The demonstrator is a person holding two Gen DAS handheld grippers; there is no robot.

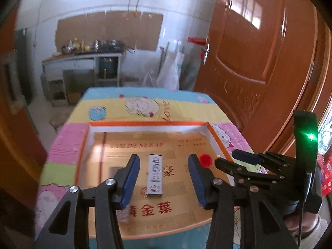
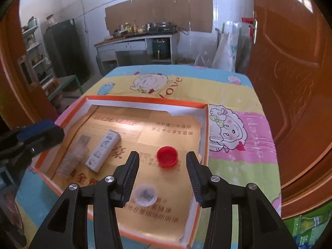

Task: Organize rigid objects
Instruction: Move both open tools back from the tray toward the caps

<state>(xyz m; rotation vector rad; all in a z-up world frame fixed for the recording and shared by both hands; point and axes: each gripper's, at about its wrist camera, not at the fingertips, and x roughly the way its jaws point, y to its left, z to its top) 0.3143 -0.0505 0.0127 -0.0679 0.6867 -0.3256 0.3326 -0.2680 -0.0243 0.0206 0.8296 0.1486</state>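
Observation:
An orange-rimmed shallow box [image 2: 145, 100] lined with gold card lies on the table. In it are a white patterned stick-shaped box [image 2: 102, 150], a clear plastic bottle [image 2: 72, 157] beside it, a red cap [image 2: 167, 156] and a clear cap [image 2: 145, 196]. My right gripper [image 2: 162, 155] hovers open above the red cap, apart from it. My left gripper [image 1: 163, 157] hovers open above the white patterned box [image 1: 155, 174], which rests on the lining and is untouched. The red cap [image 1: 205, 159] shows just right of the left fingers.
The table wears a cartoon-print cloth [image 2: 238, 137]. A brown door [image 2: 290, 83] stands close on the right. A kitchen counter [image 2: 134, 39] and dark fridge [image 2: 66, 51] are far behind. The right gripper [image 1: 238, 159] sits beside the left one, over the box's right rim [image 1: 215, 137].

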